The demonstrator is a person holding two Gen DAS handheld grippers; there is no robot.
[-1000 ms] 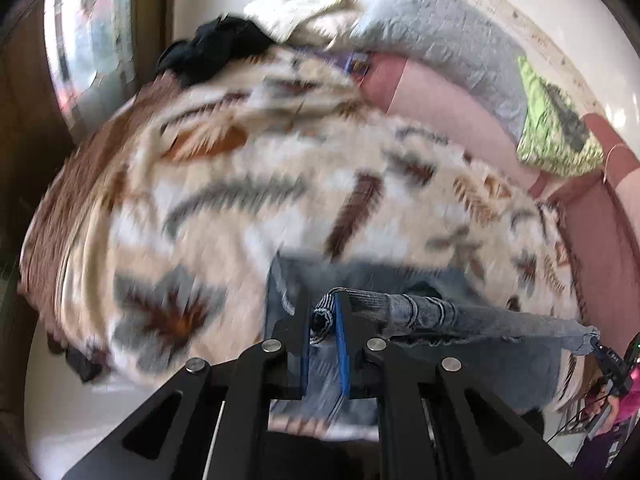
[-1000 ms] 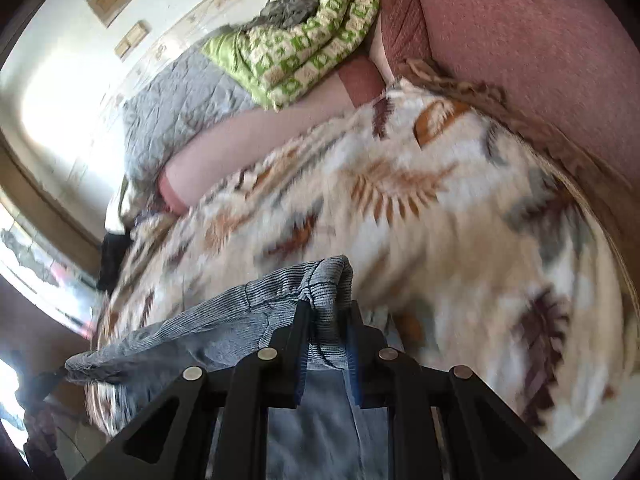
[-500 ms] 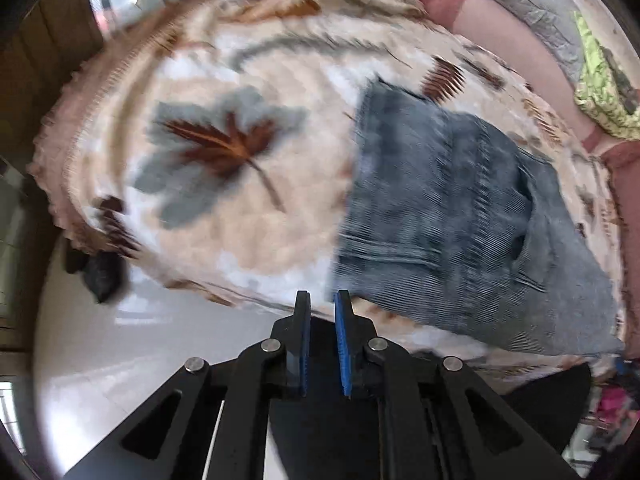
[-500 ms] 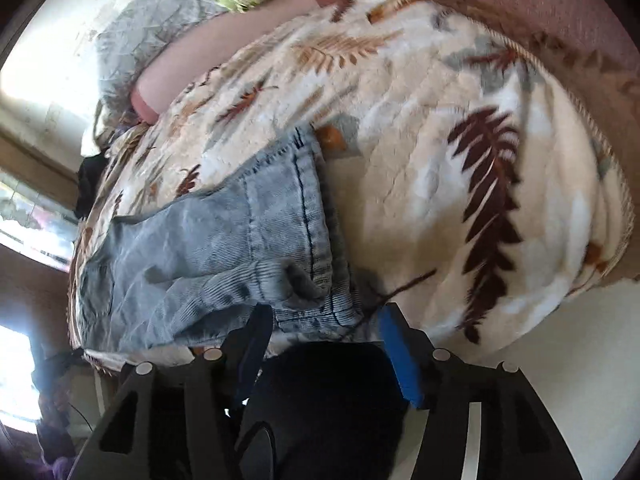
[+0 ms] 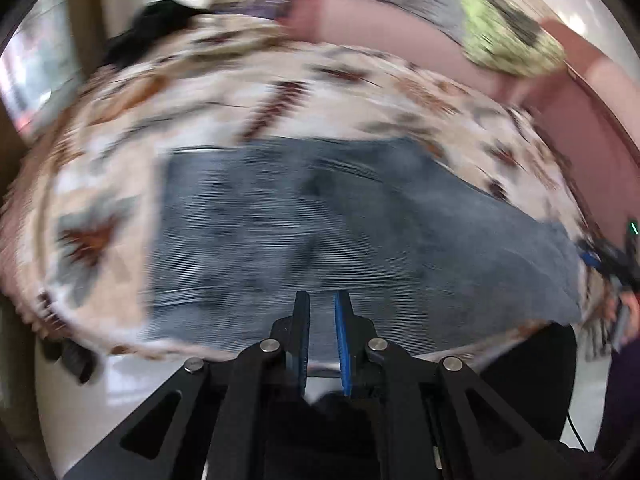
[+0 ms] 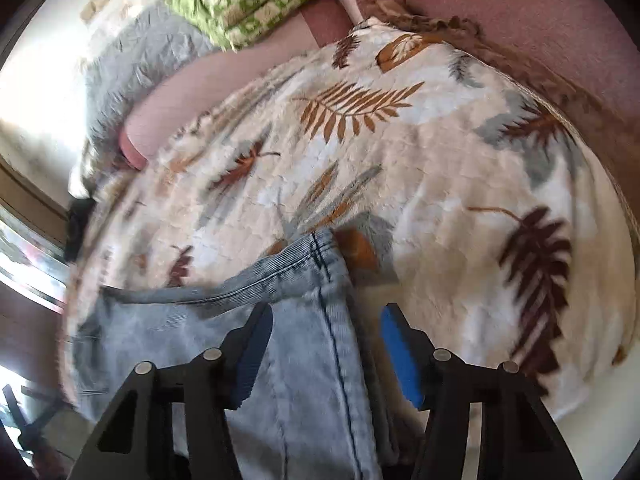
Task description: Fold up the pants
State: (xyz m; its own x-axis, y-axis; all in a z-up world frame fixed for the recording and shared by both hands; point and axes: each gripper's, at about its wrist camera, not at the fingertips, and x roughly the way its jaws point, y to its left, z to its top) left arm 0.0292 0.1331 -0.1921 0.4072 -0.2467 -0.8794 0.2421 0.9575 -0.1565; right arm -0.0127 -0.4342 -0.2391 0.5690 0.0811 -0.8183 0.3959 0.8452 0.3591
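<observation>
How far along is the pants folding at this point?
The faded blue denim pants already lie folded on the leaf-print blanket. Nothing is held: the left hand-held gripper is shut and empty, and the right hand-held gripper stands open over the pants' edge, jaws closing. Any further fold remains.

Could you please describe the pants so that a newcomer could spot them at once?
Find the cream plush blanket with leaf prints covering the bed. Near its front edge lie the faded blue denim pants: the only plain, stitched denim item there.
</observation>
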